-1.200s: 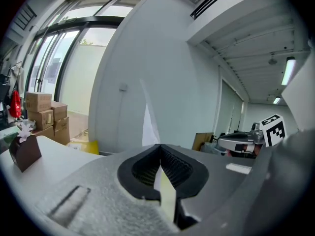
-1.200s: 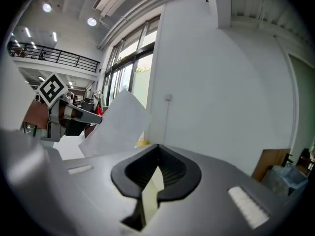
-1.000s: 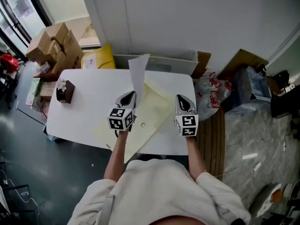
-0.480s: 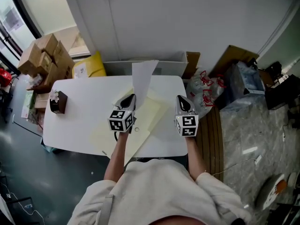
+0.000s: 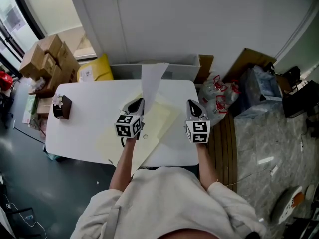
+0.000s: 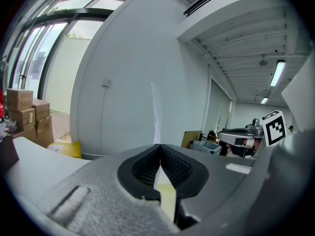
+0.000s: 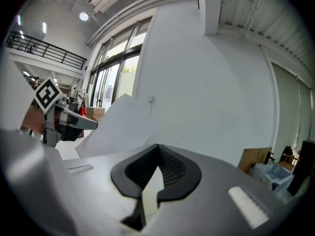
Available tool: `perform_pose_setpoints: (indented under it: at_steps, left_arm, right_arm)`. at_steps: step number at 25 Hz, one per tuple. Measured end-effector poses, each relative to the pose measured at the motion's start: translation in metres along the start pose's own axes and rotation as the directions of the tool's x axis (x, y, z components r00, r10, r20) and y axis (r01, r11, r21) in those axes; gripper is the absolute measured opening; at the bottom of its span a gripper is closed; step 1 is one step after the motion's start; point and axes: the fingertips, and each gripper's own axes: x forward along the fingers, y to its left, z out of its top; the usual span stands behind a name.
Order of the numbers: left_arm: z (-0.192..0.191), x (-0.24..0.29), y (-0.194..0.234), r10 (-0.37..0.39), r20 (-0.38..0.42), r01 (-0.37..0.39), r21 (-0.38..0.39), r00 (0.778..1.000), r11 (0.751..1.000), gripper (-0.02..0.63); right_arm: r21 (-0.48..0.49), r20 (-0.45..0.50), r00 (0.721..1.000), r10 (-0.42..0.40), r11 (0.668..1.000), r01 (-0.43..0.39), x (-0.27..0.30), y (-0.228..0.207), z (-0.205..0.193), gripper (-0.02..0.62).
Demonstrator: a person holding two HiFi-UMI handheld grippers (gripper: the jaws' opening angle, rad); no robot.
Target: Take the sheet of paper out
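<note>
White table point(image 5: 75, 128) by wall point(image 5: 199, 24); left hand-held gripper point(image 5: 139, 102) pinching sheet of paper point(image 5: 151, 78), right hand-held gripper point(image 5: 192, 104) pressed together.

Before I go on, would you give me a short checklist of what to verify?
1. The left tongs closed on the white sheet of paper: ok.
2. Sheet fully clear of the pale yellow paper folder: cannot tell, lower edge hidden.
3. The right tongs pinning the folder: cannot tell; they are shut.
4. Bare white table left of the folder for laying the sheet: ok.
</note>
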Motion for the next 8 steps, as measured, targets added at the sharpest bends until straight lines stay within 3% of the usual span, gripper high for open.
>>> perform_pose_setpoints:
  at_steps: [8]
  left_arm:
    - [-0.0037,-0.0007,0.0092,0.009,-0.014,-0.009,0.002,1.0,1.0,0.006]
  right_arm:
    - [0.002,-0.004,1.0,0.01,1.0,-0.01,0.0049,0.0049,-0.0018,0.0]
